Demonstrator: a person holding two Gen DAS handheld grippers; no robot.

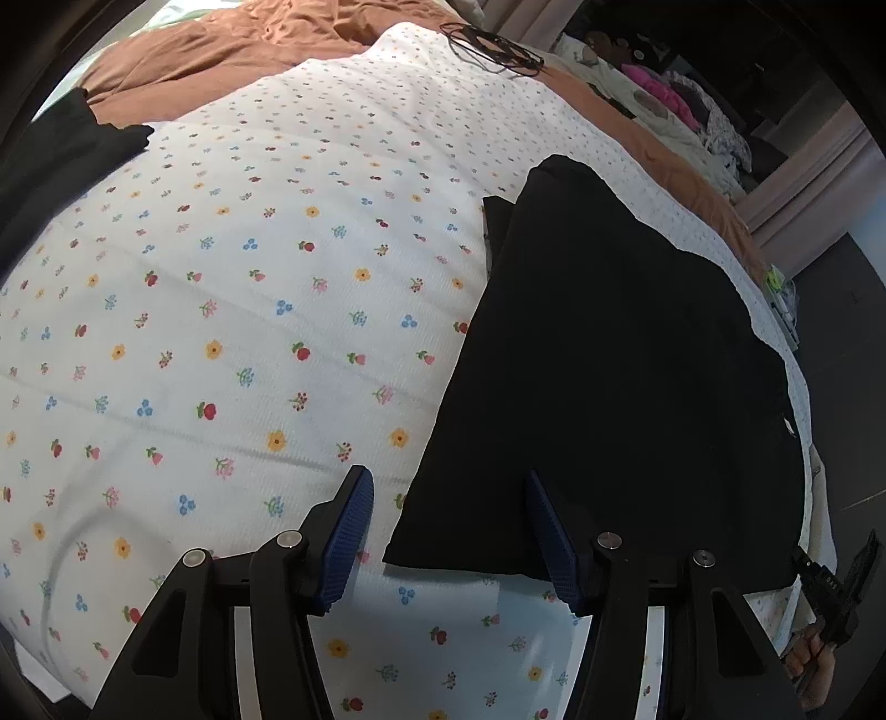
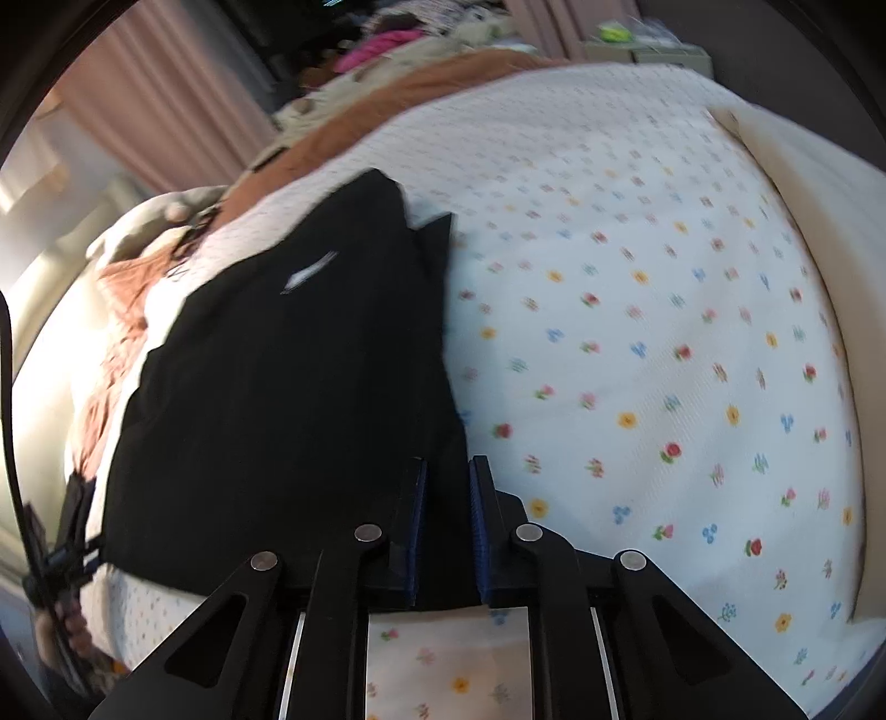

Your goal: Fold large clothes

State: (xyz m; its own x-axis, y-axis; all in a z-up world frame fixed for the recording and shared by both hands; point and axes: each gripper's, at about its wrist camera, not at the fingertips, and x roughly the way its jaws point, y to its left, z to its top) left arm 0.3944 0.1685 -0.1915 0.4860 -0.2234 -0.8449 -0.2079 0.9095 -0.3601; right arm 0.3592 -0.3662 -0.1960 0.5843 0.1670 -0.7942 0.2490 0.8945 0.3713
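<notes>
Garment: a black garment (image 1: 603,376) lies folded flat on the flowered sheet (image 1: 232,310) of the bed, close to the bed's near edge and towards its right side as my left camera sees it.
Left gripper: my left gripper (image 1: 448,531) hangs over the garment's near left corner with its jaws about half open. The right finger (image 1: 554,543) is over the black cloth, the left finger (image 1: 346,545) over bare sheet just beside the garment's edge. The pads press on nothing that I can see.
Right gripper: my right gripper (image 2: 448,520) has its jaws drawn close together on the garment's (image 2: 288,387) near right corner. Black cloth fills the narrow gap between the blue pads (image 2: 479,531), so I have hold of that edge.
Label: a small white mark (image 2: 310,271) shows on top of the garment in the right view, blurred.
Bed beyond: a brown cover (image 1: 210,50) lies past the sheet at the far edge, with another dark cloth (image 1: 61,160) at the far left.
Other hand: in the left view my right hand (image 1: 814,659) shows at the near right edge.
</notes>
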